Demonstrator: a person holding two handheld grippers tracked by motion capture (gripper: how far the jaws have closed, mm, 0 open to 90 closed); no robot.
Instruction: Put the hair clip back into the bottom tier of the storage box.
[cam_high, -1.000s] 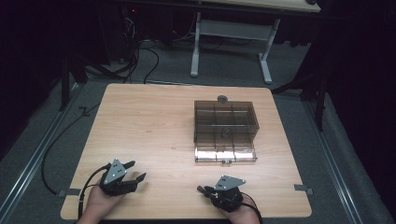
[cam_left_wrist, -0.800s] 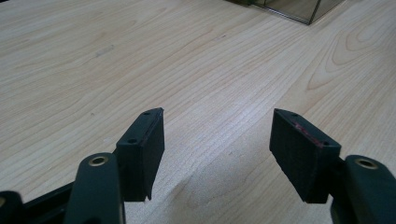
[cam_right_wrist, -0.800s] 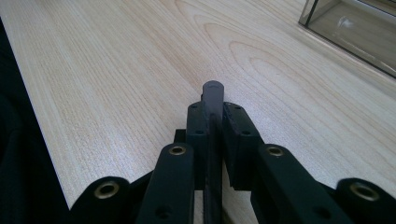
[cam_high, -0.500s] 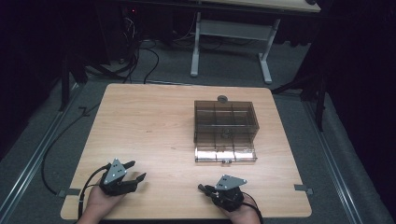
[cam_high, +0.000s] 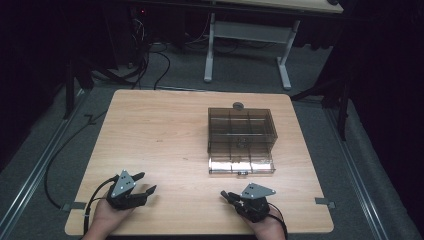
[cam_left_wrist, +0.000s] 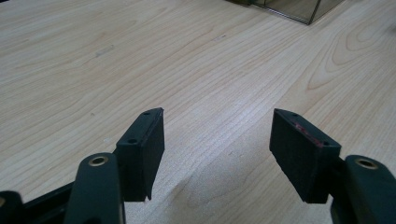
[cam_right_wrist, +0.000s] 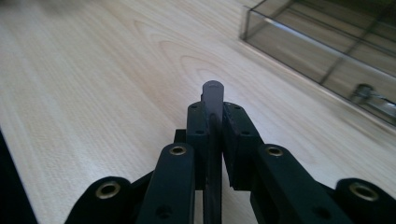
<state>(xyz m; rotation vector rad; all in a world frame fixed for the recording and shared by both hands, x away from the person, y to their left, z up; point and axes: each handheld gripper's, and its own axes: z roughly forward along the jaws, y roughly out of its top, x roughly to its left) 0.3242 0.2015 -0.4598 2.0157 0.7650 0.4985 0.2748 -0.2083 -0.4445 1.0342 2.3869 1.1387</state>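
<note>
1. At the near edge of the tabletop (cam_high: 160, 130), the left tool (cam_left_wrist: 215, 128) is held wide open and empty.
2. Near the near right corner, the right tool (cam_right_wrist: 213, 109) is clamped on one thin dark piece (cam_right_wrist: 212, 91) (its top edge rounded).
3. Carrying is judged to be the step in hand; a reach forward to the one compartment box (cam_high: 241, 131), right of centre, is called for next.
4. One small round thing (cam_high: 238, 105) is seen just behind the box.

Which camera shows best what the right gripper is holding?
The right gripper view: the right gripper is shut on a thin dark flat piece that sticks out past its tips. The high view shows that gripper small and dark near the table's front edge, the piece too small to tell.
</note>
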